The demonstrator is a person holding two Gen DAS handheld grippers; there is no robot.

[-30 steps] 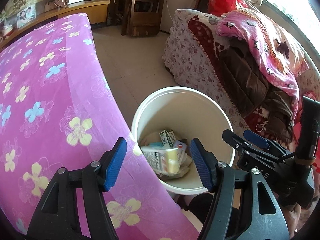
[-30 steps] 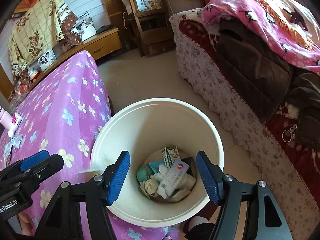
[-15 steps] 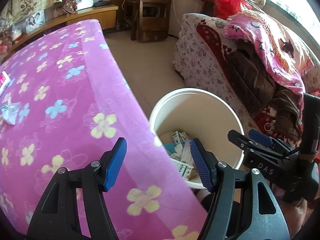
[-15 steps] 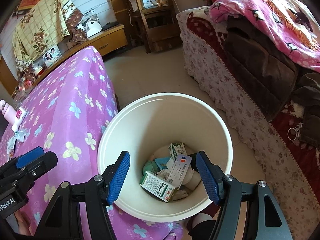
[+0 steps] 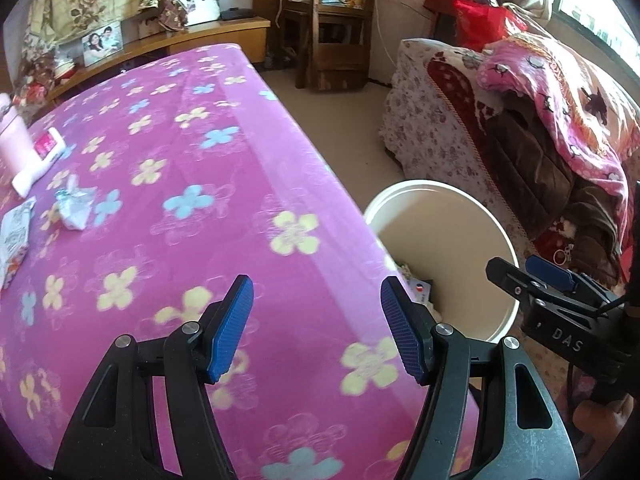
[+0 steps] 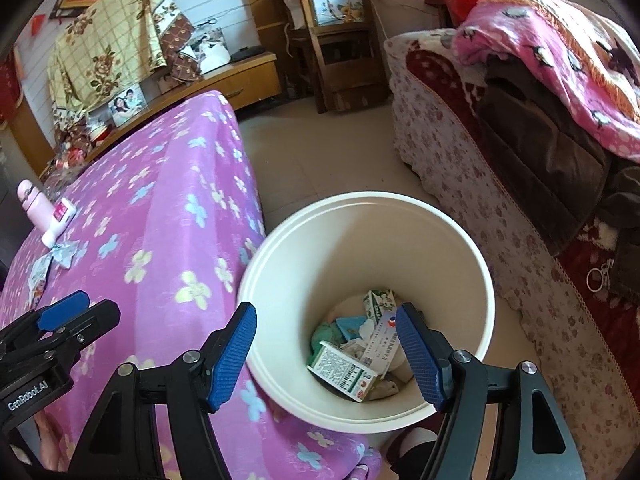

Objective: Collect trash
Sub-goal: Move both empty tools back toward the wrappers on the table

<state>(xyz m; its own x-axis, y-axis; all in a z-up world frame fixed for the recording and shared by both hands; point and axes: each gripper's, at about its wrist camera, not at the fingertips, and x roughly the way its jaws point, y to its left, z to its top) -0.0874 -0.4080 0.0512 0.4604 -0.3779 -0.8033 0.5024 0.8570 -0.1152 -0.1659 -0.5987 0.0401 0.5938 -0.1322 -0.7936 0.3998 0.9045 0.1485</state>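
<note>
On the far left edge of the table (image 5: 248,184), which has a pink flower cloth, the trash still to collect lies in a small group: a crumpled wrapper (image 5: 74,206) w/ shiny blue-white foil, and just beside it at the very edge a flat printed packet (image 5: 14,240), partly cut off by the view. Behind them a pink bottle (image 5: 16,148) and a white tube (image 5: 40,158) w/ pink label; I cannot tell if those two are trash.

The left gripper (image 5: 316,328) hangs over the middle of the table, jaws spread, nothing between them. The right gripper (image 6: 326,356) is over the bucket (image 6: 460,240), which stands on the floor touching the table's right edge. Its jaws have just been opening and are apart, empty. Inside the bucket at the bottom are a green-white carton (image 6: 344,372), a small milk box (image 6: 378,300), a card and some tissue.

Risks, as I judge: the wrapper is thin and light, so the pads may pinch the soft cloth together w/ it and drag the cloth, which can tip the bottle. The flat packet gives no edge to grip; it may slide off the table edge instead. Also both grippers are near each other, so they may bump.
</note>
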